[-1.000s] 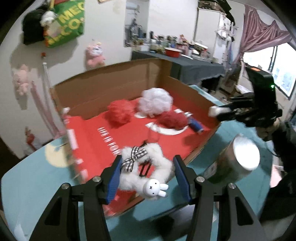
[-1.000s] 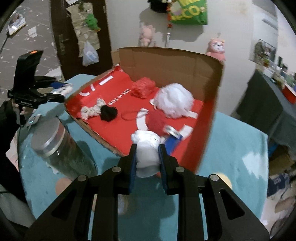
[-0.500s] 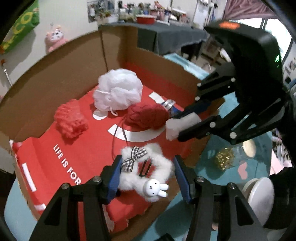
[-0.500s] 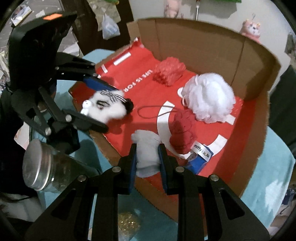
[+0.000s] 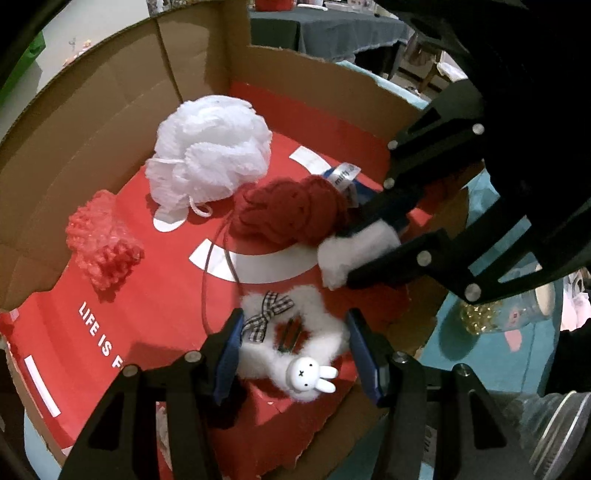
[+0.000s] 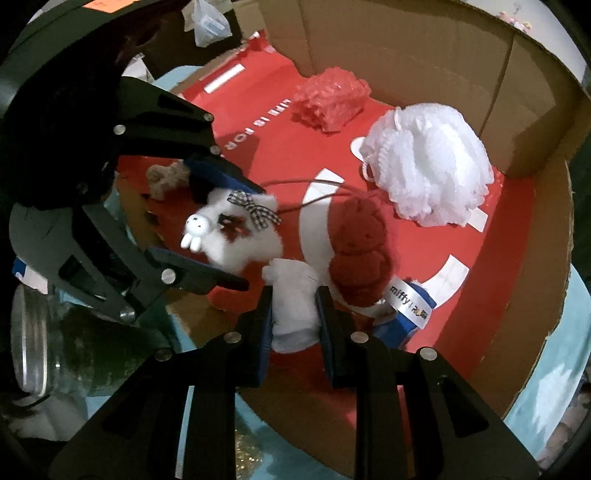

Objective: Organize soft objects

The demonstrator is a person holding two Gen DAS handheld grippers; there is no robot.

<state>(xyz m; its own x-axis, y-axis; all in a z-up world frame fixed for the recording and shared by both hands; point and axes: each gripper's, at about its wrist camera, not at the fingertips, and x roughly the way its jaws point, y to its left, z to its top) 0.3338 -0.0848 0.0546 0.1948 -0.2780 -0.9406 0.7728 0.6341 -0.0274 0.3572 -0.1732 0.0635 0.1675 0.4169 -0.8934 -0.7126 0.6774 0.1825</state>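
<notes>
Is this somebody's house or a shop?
Probably somebody's home, a lived-in room. There is a table with a dark cloth crowded with things at the back, a teal patterned table cover under an open cardboard box, and a glass jar beside it.

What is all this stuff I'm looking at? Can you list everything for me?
cardboard box: one, brown with red floor, on the table
bath pouf: one, white, back of box
yarn ball: one, dark red, box middle
bubble wrap wad: one, pinkish red, left of box
fluffy hair clip: one, white with checked bow and bunny, in left gripper
white soft pad: one, in right gripper
glass jar: one, clear, beside box
table cover: teal
left gripper: black, blue pads
right gripper: black, blue pads
</notes>
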